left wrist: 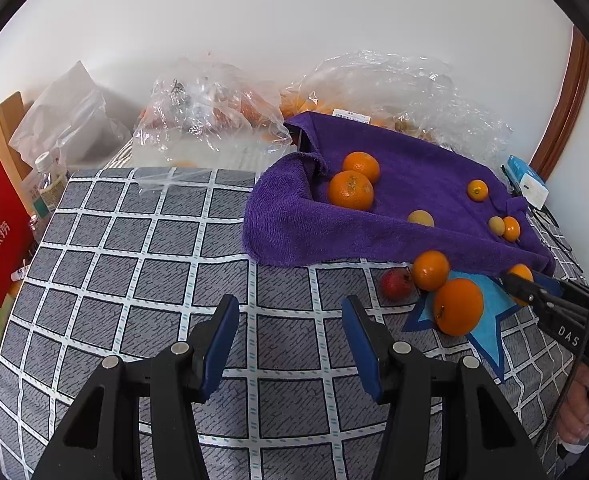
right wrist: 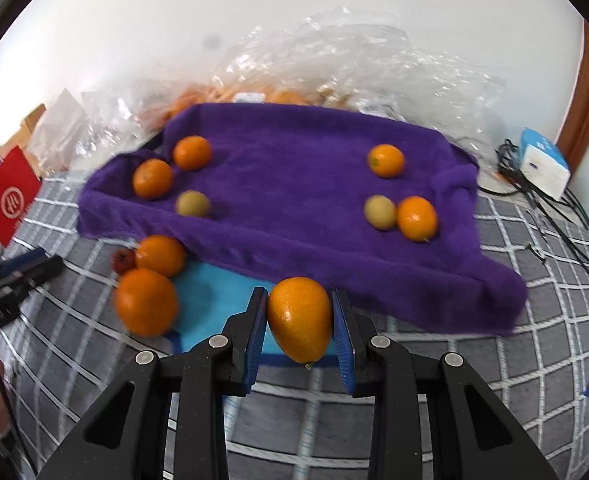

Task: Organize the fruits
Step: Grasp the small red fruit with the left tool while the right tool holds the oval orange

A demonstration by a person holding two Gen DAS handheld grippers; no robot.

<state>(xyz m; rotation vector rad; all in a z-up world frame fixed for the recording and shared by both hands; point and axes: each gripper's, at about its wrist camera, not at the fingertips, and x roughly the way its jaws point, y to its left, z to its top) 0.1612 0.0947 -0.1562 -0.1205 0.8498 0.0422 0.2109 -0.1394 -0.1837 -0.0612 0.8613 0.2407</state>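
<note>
Right tool [right wrist: 299, 326] clamps an orange kumquat [right wrist: 300, 318] between its blue pads, held just above the blue mat [right wrist: 214, 292] at the near edge of the purple towel [right wrist: 294, 184]. Left tool [left wrist: 290, 344] hangs slack and empty over the checked cover [left wrist: 134, 240], well off to the left of the fruit. This looks like the carry step: one picked, more oranges [right wrist: 146, 300] waiting left of the right tool. Next comes a steady move to wherever the sorted fruit belongs, easing the squeeze only once it's down.
</note>
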